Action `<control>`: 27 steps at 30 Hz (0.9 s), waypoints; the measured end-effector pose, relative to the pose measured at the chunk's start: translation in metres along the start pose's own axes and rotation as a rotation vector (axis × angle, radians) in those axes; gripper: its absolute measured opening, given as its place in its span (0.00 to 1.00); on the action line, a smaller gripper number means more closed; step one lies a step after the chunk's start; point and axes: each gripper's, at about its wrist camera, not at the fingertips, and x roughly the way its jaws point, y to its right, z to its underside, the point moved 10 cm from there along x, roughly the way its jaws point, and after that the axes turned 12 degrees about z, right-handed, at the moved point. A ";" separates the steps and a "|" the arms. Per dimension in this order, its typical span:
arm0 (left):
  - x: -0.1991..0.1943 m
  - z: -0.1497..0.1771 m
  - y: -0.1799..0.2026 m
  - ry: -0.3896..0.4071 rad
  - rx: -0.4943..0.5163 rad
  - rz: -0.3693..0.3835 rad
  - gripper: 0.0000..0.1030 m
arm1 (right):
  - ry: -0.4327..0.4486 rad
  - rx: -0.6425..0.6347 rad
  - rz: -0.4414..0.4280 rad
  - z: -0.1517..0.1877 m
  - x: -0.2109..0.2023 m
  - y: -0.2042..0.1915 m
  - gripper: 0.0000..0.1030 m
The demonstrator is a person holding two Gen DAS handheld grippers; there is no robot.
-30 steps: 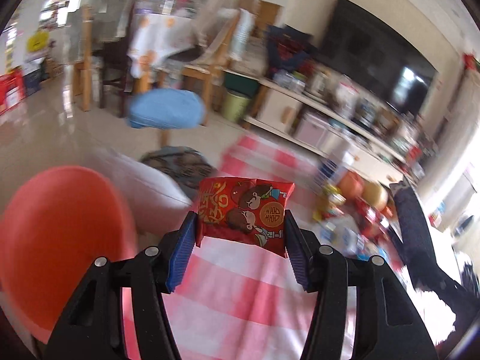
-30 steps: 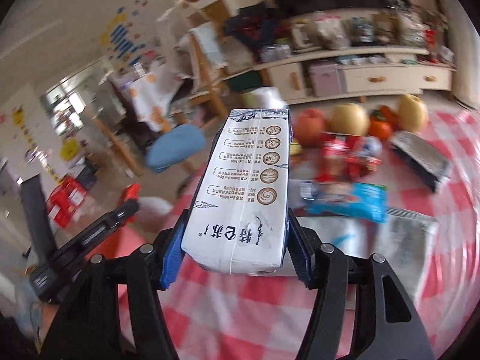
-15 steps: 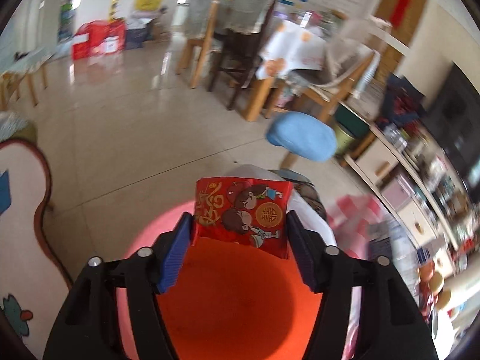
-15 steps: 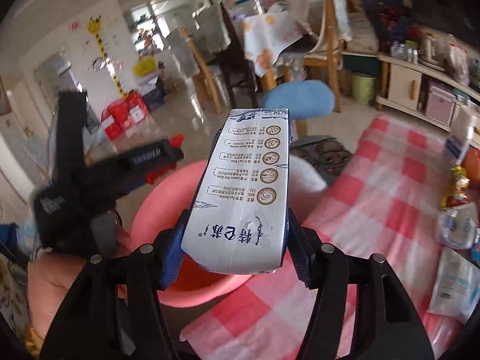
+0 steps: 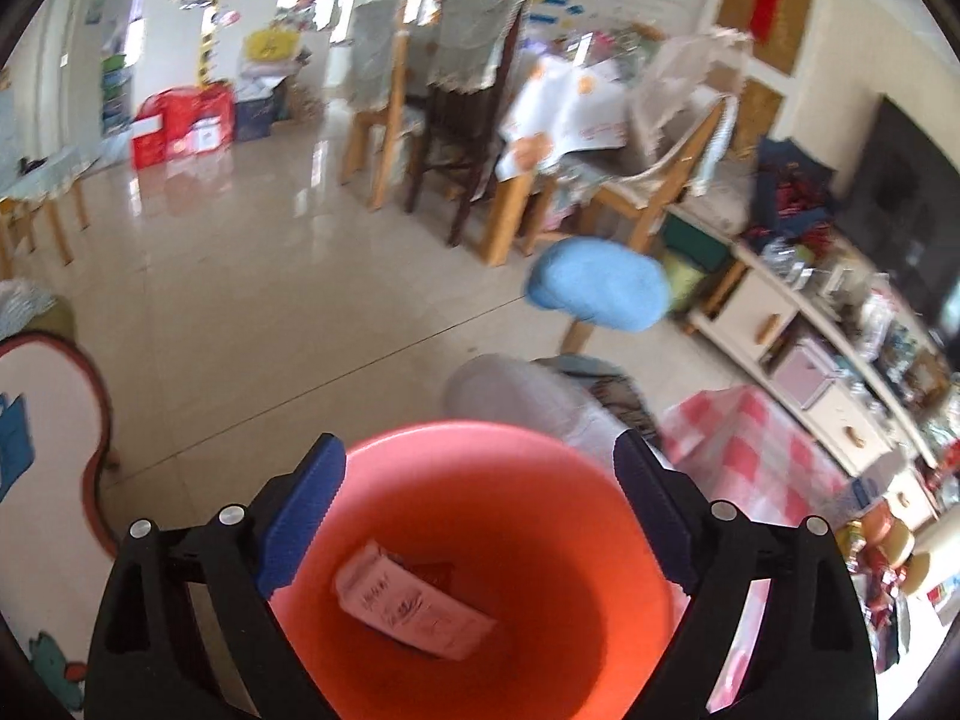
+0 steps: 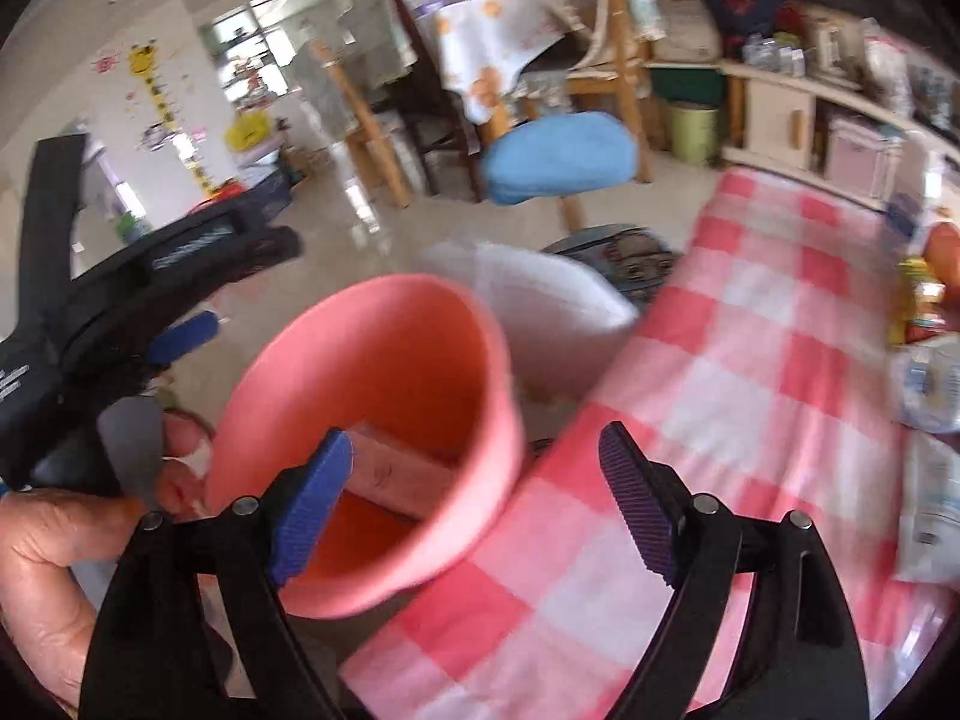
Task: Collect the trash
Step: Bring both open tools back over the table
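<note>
Trash bin: orange bucket on floor, just beside near-left edge of checked table. White carton and red packet lie in bin bottom. Drop step done for both.
Left claw: jaws just opened wide, nothing between, above bin mouth.
Right claw: likewise just opened, empty, at bin rim.
Next, likely: swing right toward far table, wrappers remain; line up one piece per claw.
</note>
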 end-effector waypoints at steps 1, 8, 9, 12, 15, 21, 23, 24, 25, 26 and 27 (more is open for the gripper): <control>-0.001 0.001 0.007 0.007 0.013 0.014 0.88 | 0.013 0.004 0.018 -0.001 -0.004 0.006 0.84; -0.005 0.010 0.070 0.044 0.163 0.120 0.88 | 0.111 0.022 0.171 -0.001 -0.041 0.065 0.90; -0.003 0.013 0.077 0.036 0.176 0.131 0.88 | 0.128 0.020 0.193 -0.001 -0.047 0.072 0.90; 0.001 0.026 0.101 -0.013 0.194 0.179 0.88 | 0.167 0.017 0.247 -0.001 -0.063 0.091 0.91; -0.001 0.033 0.117 -0.015 0.214 0.219 0.88 | 0.191 0.029 0.282 0.000 -0.077 0.109 0.92; 0.001 0.044 0.147 -0.003 0.266 0.259 0.88 | 0.233 0.039 0.355 0.004 -0.099 0.143 0.92; 0.002 0.048 0.156 -0.004 0.271 0.268 0.88 | 0.244 0.049 0.365 0.005 -0.105 0.152 0.92; 0.003 0.052 0.162 -0.009 0.270 0.278 0.88 | 0.249 0.052 0.372 0.005 -0.108 0.157 0.92; 0.003 0.055 0.167 -0.014 0.271 0.286 0.88 | 0.255 0.056 0.382 0.006 -0.111 0.163 0.92; 0.004 0.060 0.172 -0.019 0.276 0.291 0.88 | 0.265 0.061 0.398 0.007 -0.115 0.171 0.92; 0.006 0.063 0.176 -0.023 0.284 0.289 0.88 | 0.271 0.063 0.409 0.008 -0.117 0.176 0.92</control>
